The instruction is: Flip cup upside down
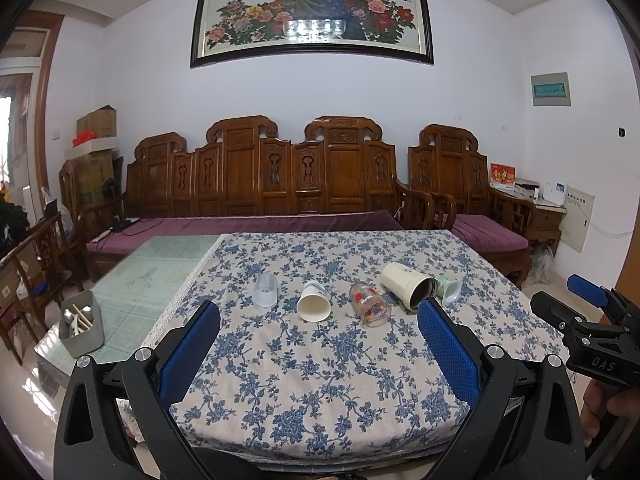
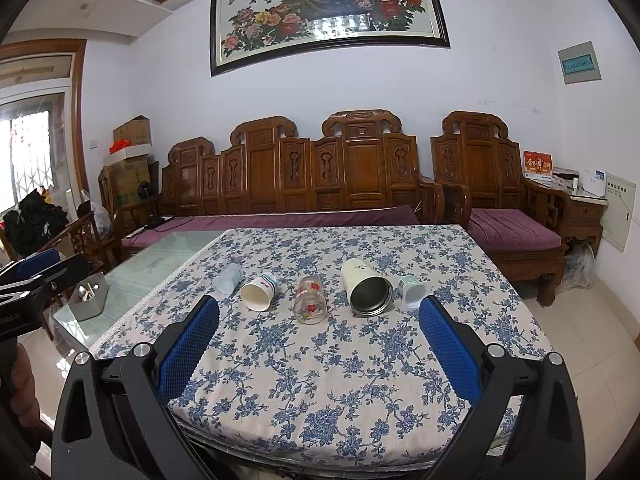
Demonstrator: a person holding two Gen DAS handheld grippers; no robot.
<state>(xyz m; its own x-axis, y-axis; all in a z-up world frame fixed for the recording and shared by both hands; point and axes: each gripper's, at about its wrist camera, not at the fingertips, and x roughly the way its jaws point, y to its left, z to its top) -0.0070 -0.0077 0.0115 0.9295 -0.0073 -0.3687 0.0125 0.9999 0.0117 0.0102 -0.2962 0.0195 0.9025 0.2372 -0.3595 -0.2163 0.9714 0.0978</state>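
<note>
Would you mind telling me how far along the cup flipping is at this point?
Nothing looks done yet. All five cups lie on their sides on the floral tablecloth: the frosted plastic cup, the paper cup, the flowered glass, the cream tumbler and the small white cup. Nothing is in hand: the left tool and right tool are open and short of the row. Every flip remains.

"DAS" on right tongs (image 1: 588, 312)
</note>
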